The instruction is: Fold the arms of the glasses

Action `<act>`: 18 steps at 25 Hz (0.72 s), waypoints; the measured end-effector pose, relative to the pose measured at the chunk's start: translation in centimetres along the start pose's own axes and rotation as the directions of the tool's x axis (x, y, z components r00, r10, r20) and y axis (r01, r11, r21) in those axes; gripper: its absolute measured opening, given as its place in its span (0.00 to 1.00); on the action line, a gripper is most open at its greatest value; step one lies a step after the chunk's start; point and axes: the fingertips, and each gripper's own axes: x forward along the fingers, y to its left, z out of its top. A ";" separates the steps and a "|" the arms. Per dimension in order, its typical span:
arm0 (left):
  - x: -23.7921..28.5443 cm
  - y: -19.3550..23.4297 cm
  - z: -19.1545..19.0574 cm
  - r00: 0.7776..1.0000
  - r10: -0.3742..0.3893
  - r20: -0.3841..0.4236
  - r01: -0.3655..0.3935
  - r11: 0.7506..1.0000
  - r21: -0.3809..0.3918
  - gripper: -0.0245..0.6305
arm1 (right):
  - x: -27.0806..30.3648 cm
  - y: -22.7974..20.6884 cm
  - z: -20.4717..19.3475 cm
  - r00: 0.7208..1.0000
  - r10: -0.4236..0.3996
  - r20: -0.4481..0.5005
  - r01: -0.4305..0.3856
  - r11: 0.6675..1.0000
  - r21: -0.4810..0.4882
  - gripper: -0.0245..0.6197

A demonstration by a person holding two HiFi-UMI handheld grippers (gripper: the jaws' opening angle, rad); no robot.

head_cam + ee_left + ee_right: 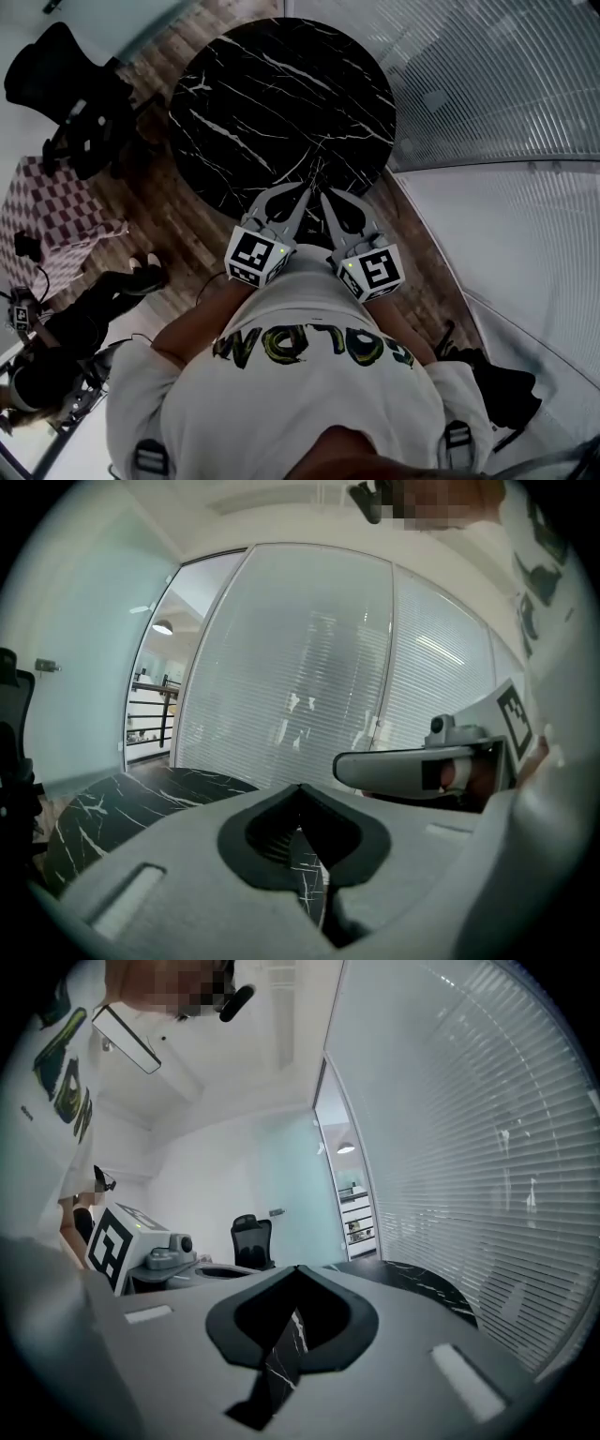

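Left gripper [300, 194] and right gripper [329, 201] were held side by side at the chest — jaws together, both empty.

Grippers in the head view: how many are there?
2. The left gripper is at centre-left, in front of the person's chest; the right gripper is beside it at centre-right. Both point toward the round black table, tips close together.
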 end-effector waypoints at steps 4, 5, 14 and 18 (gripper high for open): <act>0.0 0.4 0.0 1.000 0.005 0.003 -0.005 1.000 -0.008 0.04 | 0.0 -0.3 -0.3 1.000 -0.008 -0.004 0.008 1.000 0.001 0.04; 0.0 0.5 0.0 1.000 0.007 0.003 -0.007 1.000 -0.011 0.04 | 0.0 -0.5 -0.4 1.000 -0.012 -0.005 0.012 1.000 0.002 0.04; 0.1 0.7 -0.6 1.000 0.008 -0.014 -0.008 1.000 -0.018 0.04 | 0.0 -1.1 -0.9 0.999 -0.032 -0.010 0.032 0.999 0.002 0.04; 0.3 0.8 -0.5 1.000 0.009 -0.013 -0.009 1.000 -0.014 0.04 | 0.0 -1.5 -1.0 0.999 -0.036 -0.012 0.036 0.999 0.000 0.04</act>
